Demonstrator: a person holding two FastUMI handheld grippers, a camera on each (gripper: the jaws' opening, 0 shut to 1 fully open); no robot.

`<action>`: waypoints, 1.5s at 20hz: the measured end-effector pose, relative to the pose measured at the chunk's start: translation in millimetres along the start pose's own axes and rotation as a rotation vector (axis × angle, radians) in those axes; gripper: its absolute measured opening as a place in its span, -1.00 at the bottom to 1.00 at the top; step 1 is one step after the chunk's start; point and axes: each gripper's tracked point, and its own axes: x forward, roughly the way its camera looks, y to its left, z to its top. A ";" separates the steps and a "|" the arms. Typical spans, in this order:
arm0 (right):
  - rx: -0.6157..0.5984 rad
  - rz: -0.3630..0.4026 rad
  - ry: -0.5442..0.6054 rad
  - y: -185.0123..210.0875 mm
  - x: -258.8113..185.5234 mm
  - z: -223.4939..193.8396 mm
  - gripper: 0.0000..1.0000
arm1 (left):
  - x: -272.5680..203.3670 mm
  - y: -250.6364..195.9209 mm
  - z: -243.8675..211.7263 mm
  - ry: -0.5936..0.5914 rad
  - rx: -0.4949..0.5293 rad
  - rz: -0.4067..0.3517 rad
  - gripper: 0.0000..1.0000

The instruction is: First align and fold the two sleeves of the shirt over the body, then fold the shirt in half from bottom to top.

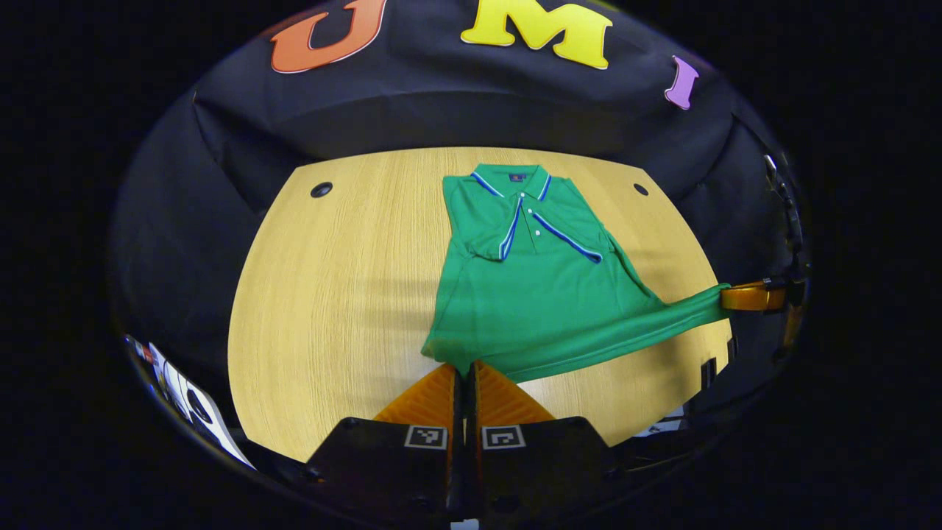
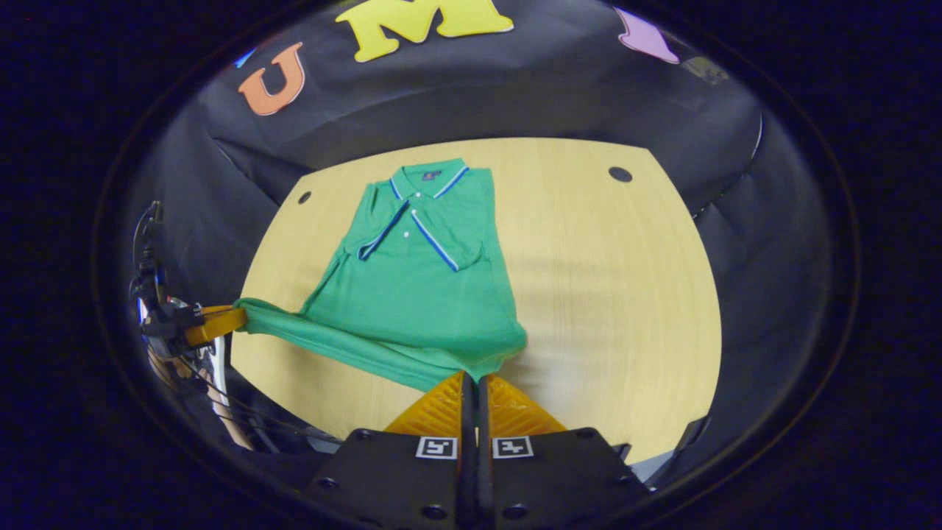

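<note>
At the centre of the left gripper view, on the pale wooden table [image 1: 331, 294], lies a green polo shirt [image 1: 537, 294], collar [image 1: 515, 179] toward the top of the frame, both sleeves folded in over the chest, their blue-and-white trim crossing below the placket. Spread flat across the upper and middle part; pulled to two points along the lower hem. At bottom centre, pinched at the hem's lower left corner by the left gripper [image 1: 465, 368], fingers pressed together with only the cloth edge between them. At the right edge of the frame, stretched out into a long taut tongue ending in the right gripper [image 1: 751, 297], seen there from the side, closed on the fabric.

In the right gripper view, again lies at the centre, shifted toward the upper left, the shirt [image 2: 412, 294], collar [image 2: 429, 179] near the top, sleeves crossed over the body. At bottom centre, held at the hem's lower right corner by the right gripper [image 2: 472, 379], fingers nearly meeting on the cloth. At the left edge, drawn sideways off the table [image 2: 625, 294] into the left gripper [image 2: 221, 322], clamped on the other hem corner, cables trailing below it.

Near the table's far corners, one dark round hole [image 1: 321, 189] on each side. Behind, black cloth wall [image 1: 456, 110].
</note>
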 end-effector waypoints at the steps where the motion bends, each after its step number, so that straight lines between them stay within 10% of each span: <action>1: -0.010 -0.007 -0.015 -0.2 0.2 13.6 -0.94 | 0.7 2.6 15.7 -0.020 0.007 0.007 -0.93; 14: 0.008 -0.046 -0.222 -5.7 62.2 198.2 -0.87 | 90.6 36.8 169.8 -0.172 0.021 0.075 -0.94; 30: 0.059 -0.134 -0.261 -40.2 225.3 298.9 -0.94 | 251.0 60.8 245.0 -0.190 -0.010 0.141 -0.94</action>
